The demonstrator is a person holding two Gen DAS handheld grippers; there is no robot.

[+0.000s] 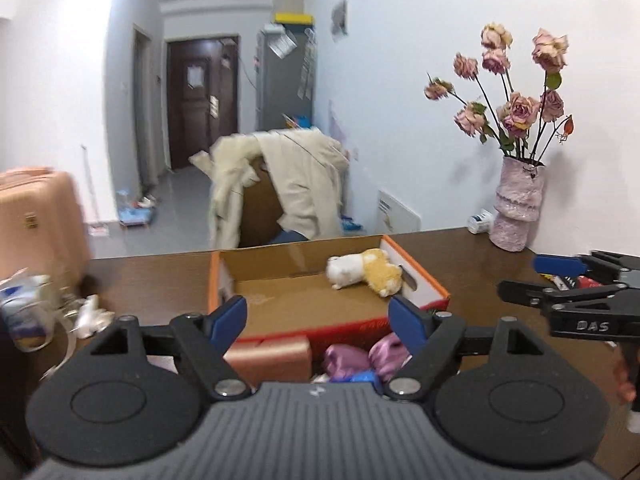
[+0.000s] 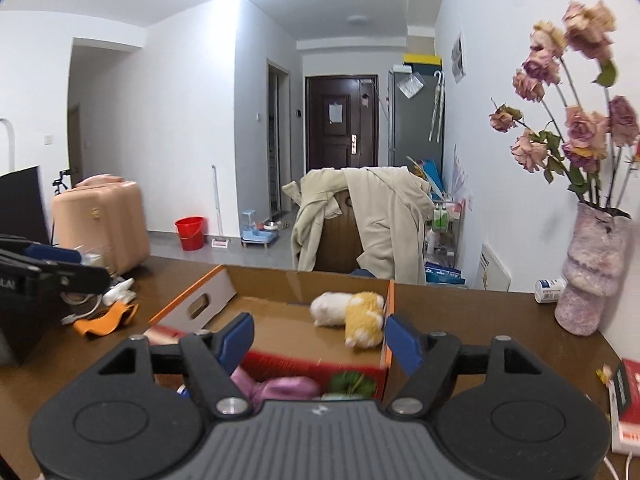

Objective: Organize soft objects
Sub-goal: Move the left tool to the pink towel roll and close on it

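Observation:
An open cardboard box (image 1: 280, 268) with orange-red sides stands on the brown table; it also shows in the right wrist view (image 2: 192, 304). A white and yellow plush toy (image 1: 364, 272) lies inside at its far right corner, also seen in the right wrist view (image 2: 352, 314). Purple soft items (image 1: 360, 360) lie in front of the box, below my left gripper (image 1: 316, 318), which is open and empty. My right gripper (image 2: 320, 338) is open and empty above purple soft items (image 2: 276, 388) and a green one (image 2: 352, 384). The right gripper also appears at the left view's right edge (image 1: 560, 280).
A pink vase of dried roses (image 1: 518, 204) stands at the table's far right by the wall. A pink-brown block (image 1: 268, 360) lies before the box. Clutter and an orange cloth (image 2: 104, 320) lie on the left. A chair draped with a beige coat (image 2: 360, 220) stands behind the table.

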